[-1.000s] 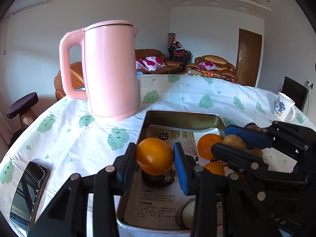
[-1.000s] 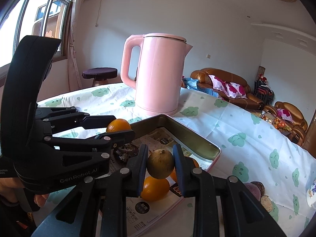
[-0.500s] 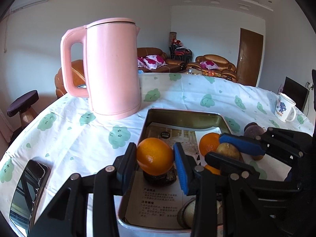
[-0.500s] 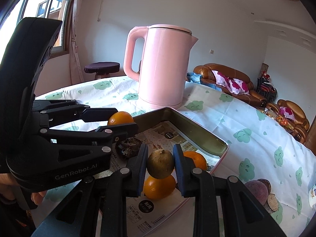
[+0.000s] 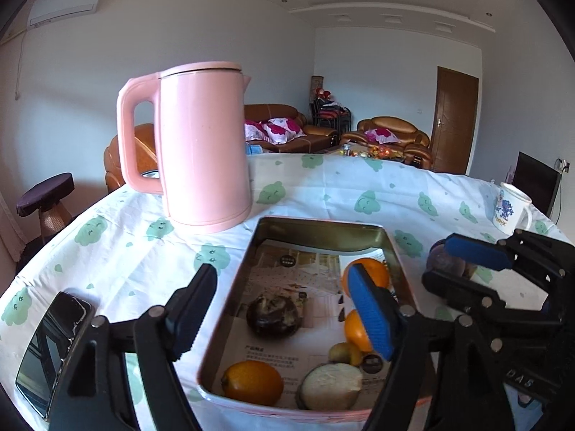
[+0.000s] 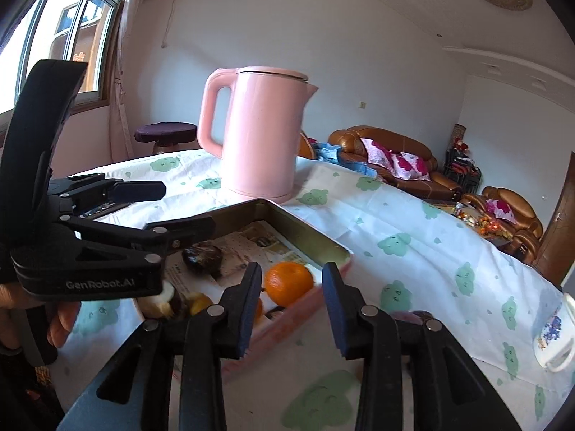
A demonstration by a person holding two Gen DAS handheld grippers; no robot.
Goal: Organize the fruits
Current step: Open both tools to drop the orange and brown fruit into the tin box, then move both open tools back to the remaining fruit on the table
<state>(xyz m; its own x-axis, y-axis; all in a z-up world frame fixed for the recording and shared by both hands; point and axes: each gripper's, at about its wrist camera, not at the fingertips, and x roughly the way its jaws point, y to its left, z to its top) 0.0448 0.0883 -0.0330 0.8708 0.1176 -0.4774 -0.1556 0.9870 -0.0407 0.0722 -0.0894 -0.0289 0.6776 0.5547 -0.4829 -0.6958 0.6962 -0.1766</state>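
A pink-rimmed metal tray (image 5: 316, 228) lined with printed paper holds several fruits: an orange (image 5: 253, 382) at its near left, a cut pale fruit (image 5: 330, 386), a small brown-green fruit (image 5: 341, 352), two more oranges (image 5: 373, 273) on the right and a dark wrinkled fruit (image 5: 273, 314). My left gripper (image 5: 284, 318) is open and empty above the tray. My right gripper (image 6: 291, 309) is open and empty over the tray's right edge, with an orange (image 6: 289, 283) beyond it. Dark purple fruit (image 5: 444, 260) lies on the cloth right of the tray.
A tall pink kettle (image 5: 201, 143) stands behind the tray's left corner. A phone (image 5: 50, 348) lies near the table's left edge. A white mug (image 5: 512, 208) stands far right. The table has a white cloth (image 5: 118, 251) with green prints.
Both grippers have opened. The left let go of its orange and the right let go of the brown-green fruit; both fruits now lie in the tray. The right gripper moved right.
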